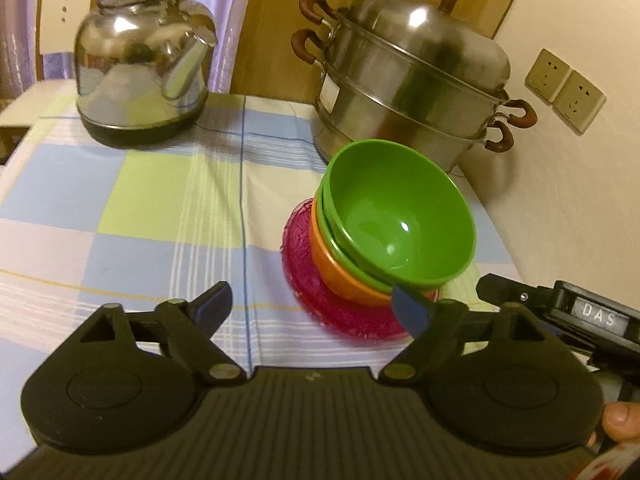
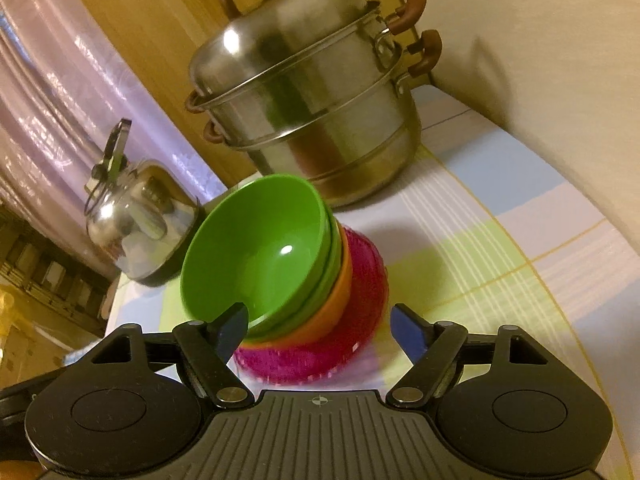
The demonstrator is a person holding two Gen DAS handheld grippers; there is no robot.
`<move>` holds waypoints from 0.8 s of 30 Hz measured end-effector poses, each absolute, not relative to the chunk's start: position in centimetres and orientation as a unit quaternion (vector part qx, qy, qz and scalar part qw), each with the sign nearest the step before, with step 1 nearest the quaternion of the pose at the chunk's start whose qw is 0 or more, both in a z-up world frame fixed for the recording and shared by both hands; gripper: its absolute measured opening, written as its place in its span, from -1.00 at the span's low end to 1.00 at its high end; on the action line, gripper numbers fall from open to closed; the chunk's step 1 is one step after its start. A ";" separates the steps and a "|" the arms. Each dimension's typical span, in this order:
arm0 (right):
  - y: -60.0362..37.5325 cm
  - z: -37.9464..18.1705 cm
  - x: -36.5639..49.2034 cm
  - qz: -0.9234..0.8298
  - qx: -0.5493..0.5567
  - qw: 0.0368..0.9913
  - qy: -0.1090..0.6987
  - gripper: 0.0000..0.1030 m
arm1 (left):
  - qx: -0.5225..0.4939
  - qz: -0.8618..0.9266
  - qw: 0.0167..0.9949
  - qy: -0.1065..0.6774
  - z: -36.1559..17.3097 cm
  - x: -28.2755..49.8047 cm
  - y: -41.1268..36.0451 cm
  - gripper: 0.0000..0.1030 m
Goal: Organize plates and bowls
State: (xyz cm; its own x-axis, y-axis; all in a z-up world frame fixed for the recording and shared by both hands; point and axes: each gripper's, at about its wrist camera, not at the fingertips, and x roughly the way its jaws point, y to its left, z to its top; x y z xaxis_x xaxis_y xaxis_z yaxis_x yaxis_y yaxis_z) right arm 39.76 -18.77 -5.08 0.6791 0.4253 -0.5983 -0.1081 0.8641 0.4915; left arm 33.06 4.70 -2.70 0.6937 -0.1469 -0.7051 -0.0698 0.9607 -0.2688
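A stack stands on the checked tablecloth: a green bowl (image 1: 396,216) nested in another green bowl, then an orange bowl (image 1: 340,272), all on a pink glass plate (image 1: 316,296). My left gripper (image 1: 314,306) is open just short of the stack, which lies to its right; nothing is between its fingers. In the right wrist view the same green bowl (image 2: 260,256), orange bowl (image 2: 320,320) and pink plate (image 2: 360,320) sit right ahead of my right gripper (image 2: 320,330). It is open, its fingers astride the near edge of the stack without pressing on it.
A steel steamer pot (image 1: 404,84) (image 2: 312,100) with brown handles stands behind the stack by the wall. A steel kettle (image 1: 144,68) (image 2: 136,220) is at the table's far left. Wall sockets (image 1: 564,88) are at the right. A chair (image 1: 64,20) stands beyond the table.
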 end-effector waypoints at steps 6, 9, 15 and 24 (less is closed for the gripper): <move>-18.4 -4.6 35.9 0.149 0.182 0.902 0.363 0.52 | -0.106 -0.004 0.920 0.377 -2.0 29.5 4.1 0.77; -18.4 -4.4 34.1 0.148 0.163 0.908 0.356 0.52 | -0.093 0.006 0.923 0.374 -1.9 27.5 3.9 0.79; -18.9 -4.3 30.4 0.143 0.152 0.915 0.345 0.52 | -0.082 0.019 0.924 0.372 -1.9 23.5 3.7 0.80; -20.0 -4.1 23.8 0.138 0.147 0.921 0.333 0.52 | -0.084 0.016 0.932 0.353 -0.9 16.7 2.2 0.80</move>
